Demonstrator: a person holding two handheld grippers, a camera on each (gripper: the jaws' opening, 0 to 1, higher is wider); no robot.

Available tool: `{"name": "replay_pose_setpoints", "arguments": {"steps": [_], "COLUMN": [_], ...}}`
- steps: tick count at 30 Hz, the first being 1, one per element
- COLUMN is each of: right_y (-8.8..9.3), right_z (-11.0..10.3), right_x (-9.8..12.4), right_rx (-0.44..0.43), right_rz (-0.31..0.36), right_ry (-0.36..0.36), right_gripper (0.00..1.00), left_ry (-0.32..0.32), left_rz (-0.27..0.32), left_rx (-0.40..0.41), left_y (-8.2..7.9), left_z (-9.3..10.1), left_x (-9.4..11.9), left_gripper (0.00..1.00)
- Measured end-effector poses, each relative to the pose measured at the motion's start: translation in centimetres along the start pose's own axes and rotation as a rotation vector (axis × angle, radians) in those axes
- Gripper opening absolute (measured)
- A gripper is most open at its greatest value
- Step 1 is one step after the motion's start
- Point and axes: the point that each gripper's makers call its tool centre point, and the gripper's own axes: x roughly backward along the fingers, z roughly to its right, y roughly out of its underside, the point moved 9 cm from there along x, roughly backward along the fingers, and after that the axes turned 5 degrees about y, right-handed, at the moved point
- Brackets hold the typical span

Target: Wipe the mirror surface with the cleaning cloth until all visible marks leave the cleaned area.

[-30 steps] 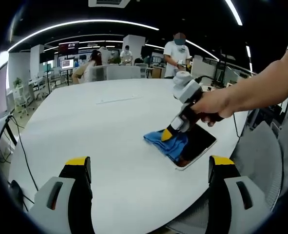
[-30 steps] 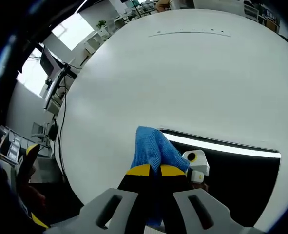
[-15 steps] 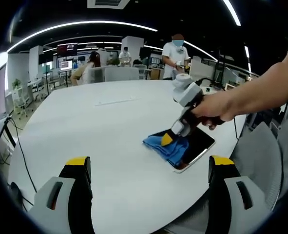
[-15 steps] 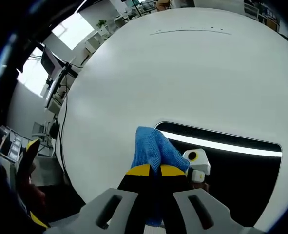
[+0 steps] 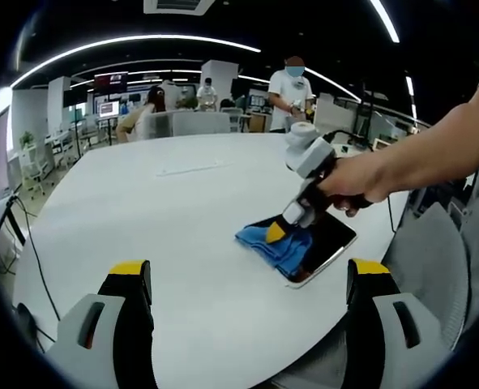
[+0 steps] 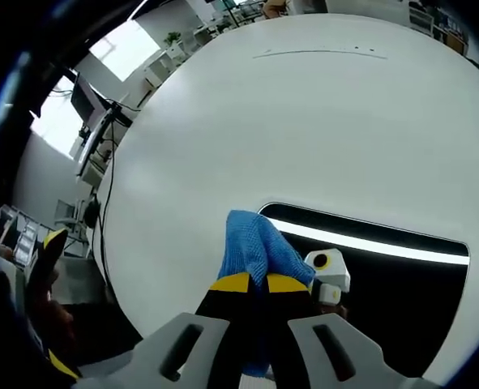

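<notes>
A dark rectangular mirror (image 5: 330,240) (image 6: 401,292) lies flat on the round white table (image 5: 174,211) (image 6: 304,130), near its right edge in the left gripper view. A blue cleaning cloth (image 5: 275,245) (image 6: 255,250) rests on the mirror's near-left corner and spills onto the table. My right gripper (image 5: 278,232) (image 6: 250,283), held by a person's hand, is shut on the cloth and presses it down on the mirror. My left gripper (image 5: 251,279) hangs open over the table's near edge, well short of the mirror, with nothing between its fingers.
Several people (image 5: 292,89) stand at desks beyond the far side of the table. A thin strip (image 5: 192,168) (image 6: 316,53) lies on the table's far half. Cables (image 5: 24,235) hang off its left edge. A grey chair back (image 5: 434,251) stands at the right.
The cloth and my right gripper have slid slightly toward the mirror's left corner. My left gripper has not moved.
</notes>
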Motion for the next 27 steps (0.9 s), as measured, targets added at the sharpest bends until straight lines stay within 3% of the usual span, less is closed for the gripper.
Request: {"name": "replay_pose_setpoints", "arguments": {"steps": [27], "right_y": [1.2], "right_z": [3.1], "right_x": [1.4], "right_rx": [-0.018], "right_rz": [0.012], "right_ry": [0.000], "right_gripper": [0.00], "left_ry": [0.012], "left_rz": [0.000], "left_rx": [0.001], "left_y": [0.0], "left_z": [0.7], "left_x": [-0.4], "left_gripper": [0.99]}}
